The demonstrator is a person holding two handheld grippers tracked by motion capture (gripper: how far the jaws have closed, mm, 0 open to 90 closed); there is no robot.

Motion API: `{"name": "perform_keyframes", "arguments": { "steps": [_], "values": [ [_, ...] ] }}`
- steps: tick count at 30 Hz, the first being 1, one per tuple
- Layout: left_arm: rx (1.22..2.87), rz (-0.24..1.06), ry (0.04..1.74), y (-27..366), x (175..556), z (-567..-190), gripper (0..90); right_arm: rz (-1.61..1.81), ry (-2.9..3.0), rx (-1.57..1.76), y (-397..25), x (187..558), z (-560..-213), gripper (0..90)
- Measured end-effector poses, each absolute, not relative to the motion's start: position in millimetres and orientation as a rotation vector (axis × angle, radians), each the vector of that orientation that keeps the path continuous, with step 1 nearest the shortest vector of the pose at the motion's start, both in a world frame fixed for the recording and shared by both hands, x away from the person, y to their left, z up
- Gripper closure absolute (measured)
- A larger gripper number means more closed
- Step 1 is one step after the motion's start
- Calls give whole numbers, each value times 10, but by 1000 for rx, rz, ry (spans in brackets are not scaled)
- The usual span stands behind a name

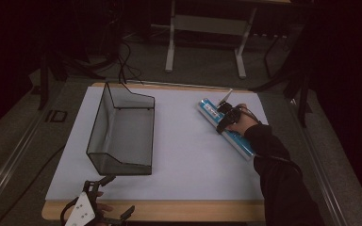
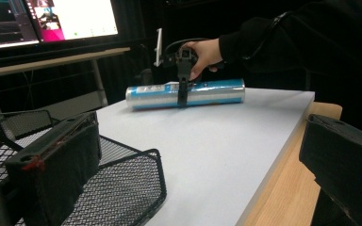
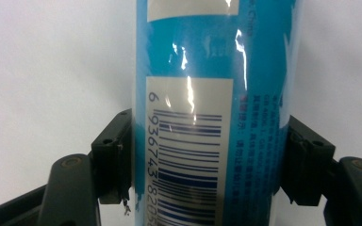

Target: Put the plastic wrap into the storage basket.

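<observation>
Currently we are at the grasp step: our right gripper (image 3: 209, 160) clamps the blue roll (image 1: 226, 127) lying on the white table (image 1: 184, 155), right of the wire basket (image 1: 122, 129). Our left gripper (image 1: 104, 195) idles, released. Next, we judge, lift level toward the basket.

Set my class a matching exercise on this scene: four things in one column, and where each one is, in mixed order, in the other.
Things:
1. blue roll
2. wire mesh basket
3. left tongs
4. right tongs

Places:
A. near edge of the table, open over nothing
B. left part of the white board, empty
C. lying on the board's right part
D. closed around the roll's sides

Pairs: 1-C, 2-B, 3-A, 4-D
</observation>
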State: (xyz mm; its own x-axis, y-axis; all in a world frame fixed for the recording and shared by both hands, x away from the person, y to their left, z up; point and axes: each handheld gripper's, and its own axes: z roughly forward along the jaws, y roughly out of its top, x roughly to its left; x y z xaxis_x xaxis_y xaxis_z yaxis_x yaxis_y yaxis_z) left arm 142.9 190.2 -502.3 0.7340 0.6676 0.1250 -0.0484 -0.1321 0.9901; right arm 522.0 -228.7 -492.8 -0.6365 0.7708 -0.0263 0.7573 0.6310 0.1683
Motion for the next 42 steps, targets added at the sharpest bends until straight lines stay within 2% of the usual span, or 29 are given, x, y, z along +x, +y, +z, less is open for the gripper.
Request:
{"name": "perform_keyframes", "arguments": {
  "steps": [10, 22, 29, 42],
  "values": [
    [1600, 670, 510, 1884, 1431, -5021, 3, 415, 2653, 1418, -2417, 5119, -4414, 319],
    [1600, 670, 514, 1868, 1441, -5019, 2, 643, 2560, 1446, -2259, 4942, -3864, 320],
    [1601, 664, 510, 1856, 1447, -5022, 2, 749, 2516, 1371, -2037, 4837, -3637, 321],
    [1602, 660, 500, 1854, 1460, -5019, 2, 1050, 2527, 1416, -1471, 4741, -3444, 320]
  ]
}}
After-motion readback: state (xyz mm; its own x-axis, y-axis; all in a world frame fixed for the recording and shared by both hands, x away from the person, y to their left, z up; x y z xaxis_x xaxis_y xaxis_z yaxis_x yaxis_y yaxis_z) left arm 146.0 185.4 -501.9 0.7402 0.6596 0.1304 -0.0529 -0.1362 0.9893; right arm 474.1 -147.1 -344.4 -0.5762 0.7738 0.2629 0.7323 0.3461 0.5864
